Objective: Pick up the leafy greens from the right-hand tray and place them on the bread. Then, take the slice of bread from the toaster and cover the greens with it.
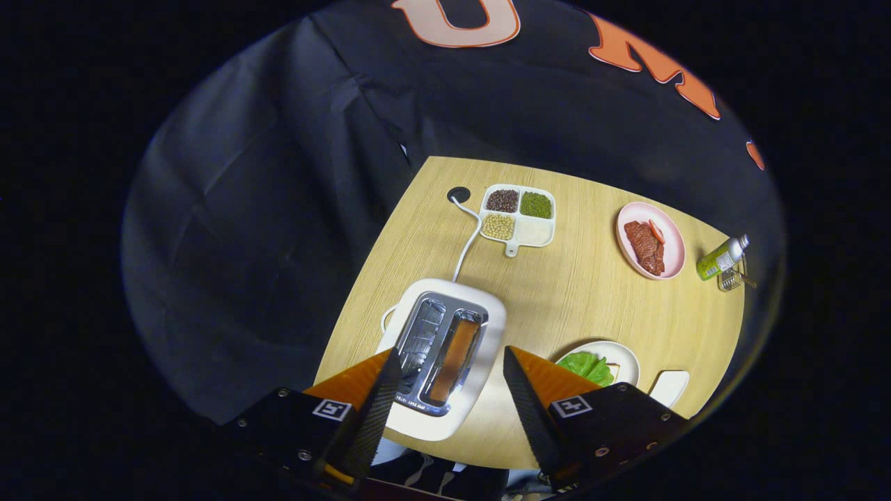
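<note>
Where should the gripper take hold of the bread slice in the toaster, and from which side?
Grip the slice of bread by its top edge, coming straight down from above: it stands on edge in one slot of the toaster, its faces walled in. The gripper hangs open overhead.

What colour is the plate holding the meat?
Pale pink. The plate shows best in the gripper view, far beyond the open gripper hovering above the toaster.

Near end of toaster (pixel 445 348) hidden behind fingers (pixel 372 410). Bread (pixel 612 370) almost wholly covered by greens (pixel 586 367); plate (pixel 623 355) partly behind right finger. Holder (pixel 732 280) under bottle (pixel 722 257) too small to identify.
</note>
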`<state>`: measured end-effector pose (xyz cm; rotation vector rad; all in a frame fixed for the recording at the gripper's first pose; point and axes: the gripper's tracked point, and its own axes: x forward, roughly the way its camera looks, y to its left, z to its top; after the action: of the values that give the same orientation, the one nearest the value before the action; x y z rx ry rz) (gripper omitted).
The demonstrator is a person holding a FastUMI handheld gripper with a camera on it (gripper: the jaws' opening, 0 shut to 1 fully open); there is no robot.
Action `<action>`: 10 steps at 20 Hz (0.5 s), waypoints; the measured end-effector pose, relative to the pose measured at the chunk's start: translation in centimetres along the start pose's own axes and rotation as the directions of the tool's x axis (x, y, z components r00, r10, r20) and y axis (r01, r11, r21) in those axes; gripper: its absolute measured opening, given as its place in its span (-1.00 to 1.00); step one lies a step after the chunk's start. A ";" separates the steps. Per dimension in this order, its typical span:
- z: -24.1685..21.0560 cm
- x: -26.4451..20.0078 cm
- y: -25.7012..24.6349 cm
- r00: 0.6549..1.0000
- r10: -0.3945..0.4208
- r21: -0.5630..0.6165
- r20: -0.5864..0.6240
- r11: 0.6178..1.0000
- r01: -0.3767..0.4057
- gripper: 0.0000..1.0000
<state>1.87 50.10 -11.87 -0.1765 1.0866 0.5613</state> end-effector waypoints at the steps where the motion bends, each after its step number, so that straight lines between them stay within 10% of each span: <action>1: -0.3 0.6 -0.3 1.000 -0.016 -0.006 -0.015 1.000 0.016 0.68; 10: -1.8 3.4 0.2 0.996 -0.025 0.050 -0.087 0.998 0.029 -0.45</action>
<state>1.51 50.68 -15.68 -0.1717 1.1796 0.5045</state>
